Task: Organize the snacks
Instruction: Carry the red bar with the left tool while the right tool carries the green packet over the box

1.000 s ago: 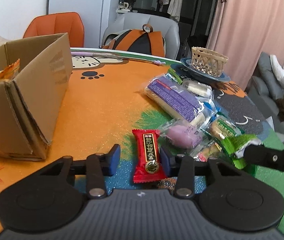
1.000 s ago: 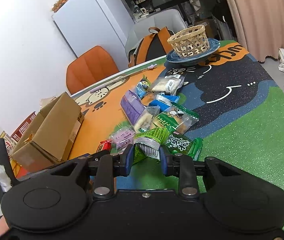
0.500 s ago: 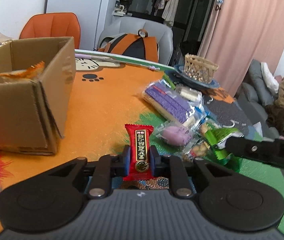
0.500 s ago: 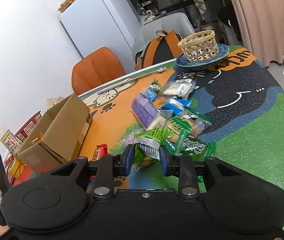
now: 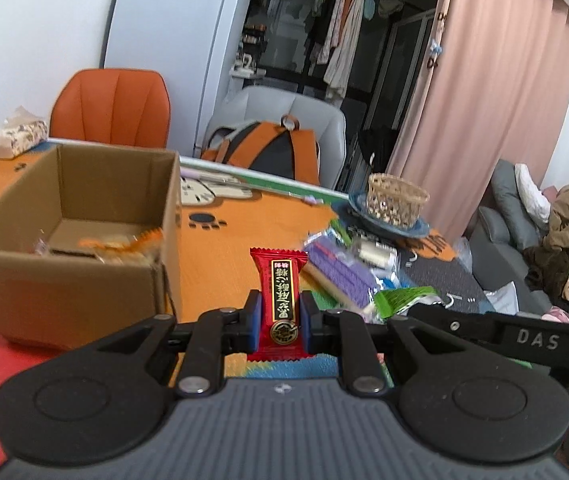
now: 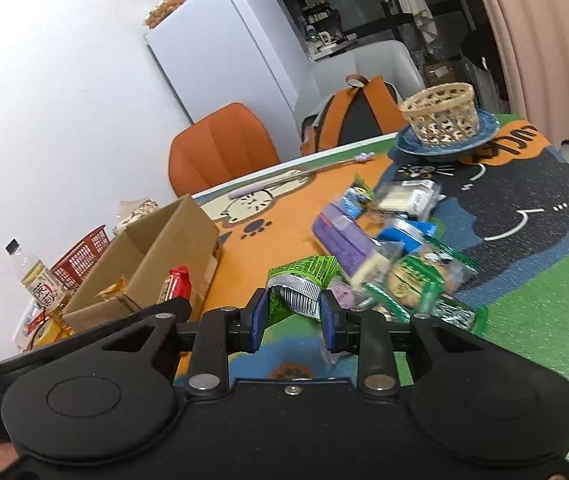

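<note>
Left to right. Cardboard box at nine o'clock in the left wrist view, open top, an orange wrapper already lying inside near its front wall. Left gripper: a second ago its jaws stood apart with the red candy packet flat on the mat between them; now they are clamped narrow on that packet, which stands upright in the pads and is clear of the table, the box interior now visible from higher up. Reading: pick complete, packet in carry, box the likely destination, close at ten o'clock of the gripper. Right gripper: grip unchanged over the second, pinching the crumpled green snack packet, barcode end toward the camera; it too has come up off the pile. Remaining snack pile sits at two o'clock in the right wrist view, on the cat-pattern mat; purple, blue and green packets, loose and overlapping. Wicker basket on its blue plate at one o'clock, well apart from the pile. Judgement: two items airborne together, much of the pile unsorted.
</note>
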Tool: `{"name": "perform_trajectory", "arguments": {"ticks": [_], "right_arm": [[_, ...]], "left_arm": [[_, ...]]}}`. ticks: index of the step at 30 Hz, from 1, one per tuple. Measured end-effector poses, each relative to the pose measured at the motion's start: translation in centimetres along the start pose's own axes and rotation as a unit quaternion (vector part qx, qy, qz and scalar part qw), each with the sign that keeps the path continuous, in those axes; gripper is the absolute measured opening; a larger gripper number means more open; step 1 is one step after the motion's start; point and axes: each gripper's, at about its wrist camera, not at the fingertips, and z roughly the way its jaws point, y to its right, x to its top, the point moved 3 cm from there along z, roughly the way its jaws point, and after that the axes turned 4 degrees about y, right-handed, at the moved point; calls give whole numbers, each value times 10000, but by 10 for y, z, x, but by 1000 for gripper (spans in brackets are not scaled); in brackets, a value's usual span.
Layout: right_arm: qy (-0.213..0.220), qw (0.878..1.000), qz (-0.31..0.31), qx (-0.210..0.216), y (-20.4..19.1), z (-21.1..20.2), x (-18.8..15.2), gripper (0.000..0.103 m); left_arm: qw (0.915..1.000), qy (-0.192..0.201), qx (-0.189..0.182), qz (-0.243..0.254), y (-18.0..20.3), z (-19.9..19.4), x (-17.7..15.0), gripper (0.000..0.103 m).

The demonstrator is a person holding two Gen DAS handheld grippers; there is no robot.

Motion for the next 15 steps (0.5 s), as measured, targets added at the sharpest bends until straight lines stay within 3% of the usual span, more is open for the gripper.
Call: {"name": "perform_trajectory", "arguments": {"ticks": [15], "right_arm": [[127, 9990, -275, 316, -47, 11, 13, 29]], "left_arm": [[9988, 389, 176, -229, -31, -27, 24, 18]]}}
